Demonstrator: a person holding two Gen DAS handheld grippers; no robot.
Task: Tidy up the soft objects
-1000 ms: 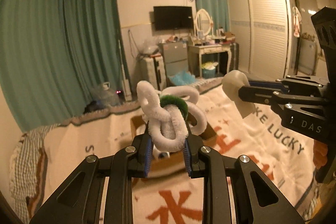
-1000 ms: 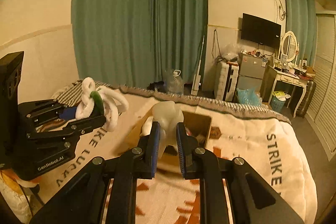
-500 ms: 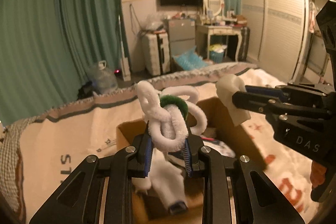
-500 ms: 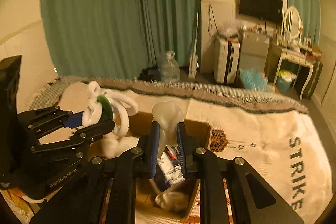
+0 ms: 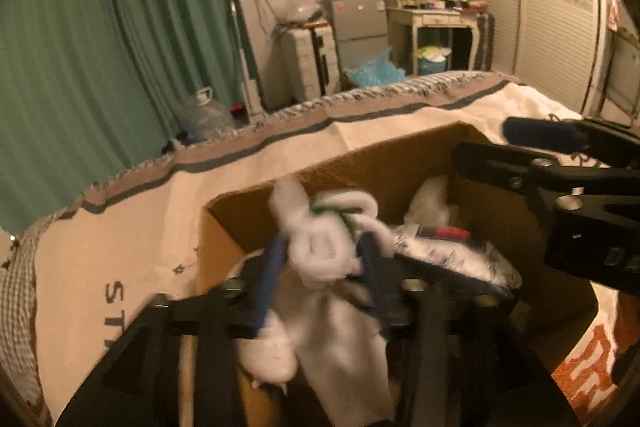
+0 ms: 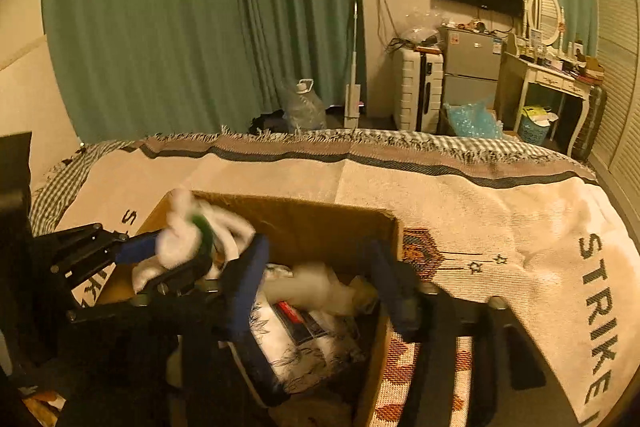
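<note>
Over the open cardboard box (image 5: 400,159), the left gripper (image 5: 320,259) has its blue-padded fingers (image 5: 272,267) parted around a fuzzy white pipe-cleaner toy (image 5: 320,247) made of looped, chenille-like strands with a thin green loop at its top. The fingers look spread a little wider than the toy, though motion blur makes it hard to tell whether the pads touch it. Seen from the right wrist, the same toy (image 6: 188,239) sits at the box's left rim beside the left gripper's blue pad.

The right gripper (image 6: 316,291) is spread wide with nothing between its fingers, hanging over the box's middle. Directly below it lies a pale, smooth, translucent plastic piece (image 6: 304,287), resting on the other contents.

The box (image 6: 320,223) is plain brown corrugated card with raw-cut edges, standing on a woven cream blanket (image 6: 500,227) with a dark border stripe, fringe and block lettering, spread over the bed. Inside lie a soft white plush piece (image 5: 340,339), a crinkly printed packet with black line drawings (image 5: 460,259), and a red-labelled wrapper (image 6: 296,315).
</note>
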